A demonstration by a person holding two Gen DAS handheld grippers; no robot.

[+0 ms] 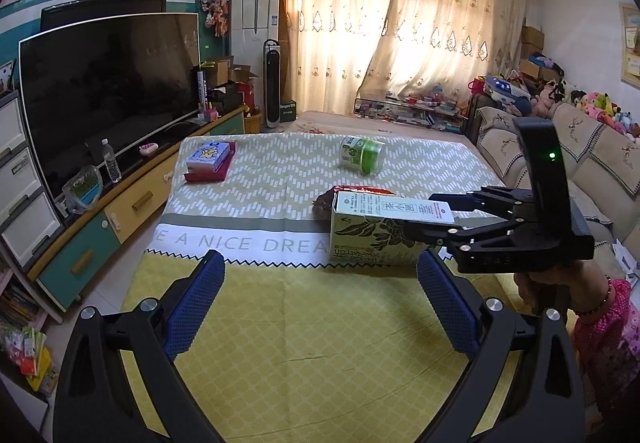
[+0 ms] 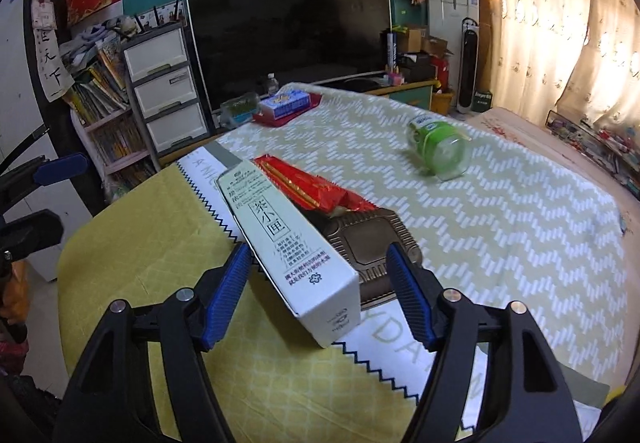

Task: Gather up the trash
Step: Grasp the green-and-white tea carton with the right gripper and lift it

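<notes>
A tall green-and-white tea carton lies on its side on the cloth-covered table. My right gripper is open with its blue pads on either side of the carton's near end; it also shows in the left wrist view. Behind the carton lie a red wrapper and a brown plastic tray. A green plastic bottle lies on its side further back, also in the right wrist view. My left gripper is open and empty above the yellow cloth.
A blue box on a red tray sits at the table's far left corner. A TV on a low cabinet stands to the left. A sofa with plush toys is at the right. A person's hand holds the right gripper.
</notes>
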